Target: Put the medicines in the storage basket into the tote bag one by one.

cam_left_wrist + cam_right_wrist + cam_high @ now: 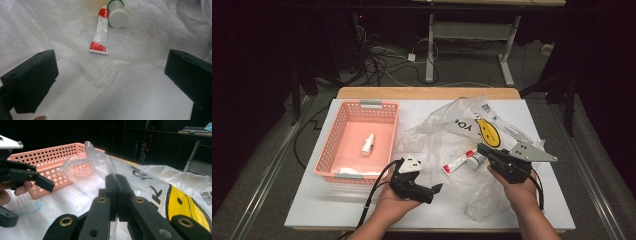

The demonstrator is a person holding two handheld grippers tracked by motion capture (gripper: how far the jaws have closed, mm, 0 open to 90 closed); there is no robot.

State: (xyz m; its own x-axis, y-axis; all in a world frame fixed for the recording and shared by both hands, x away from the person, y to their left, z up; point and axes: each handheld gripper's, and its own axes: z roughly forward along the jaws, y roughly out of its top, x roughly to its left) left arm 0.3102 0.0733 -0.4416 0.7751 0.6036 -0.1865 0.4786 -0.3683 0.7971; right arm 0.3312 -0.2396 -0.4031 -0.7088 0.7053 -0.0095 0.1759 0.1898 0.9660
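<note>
A crumpled clear plastic bag [452, 127] with a yellow smiley print lies on the white table. A red-and-white tube [457, 162] and a white jar [475, 159] with a green band rest among its folds. My right gripper [482, 148] is shut on a fold of the bag [150, 180], and in the right gripper view [116, 178] the film rises up between the closed jaws. My left gripper [432, 181] is wide open and empty near the front edge. It points at the tube [100, 32] and the jar [117, 15], still short of both.
A pink perforated basket [324, 145] stands at the left with a small white bottle [368, 144] inside; its wall [50, 157] is close behind the left gripper [27, 200]. Bare white tabletop [332, 205] lies in front of the basket. Cables cross the dark floor beyond the table.
</note>
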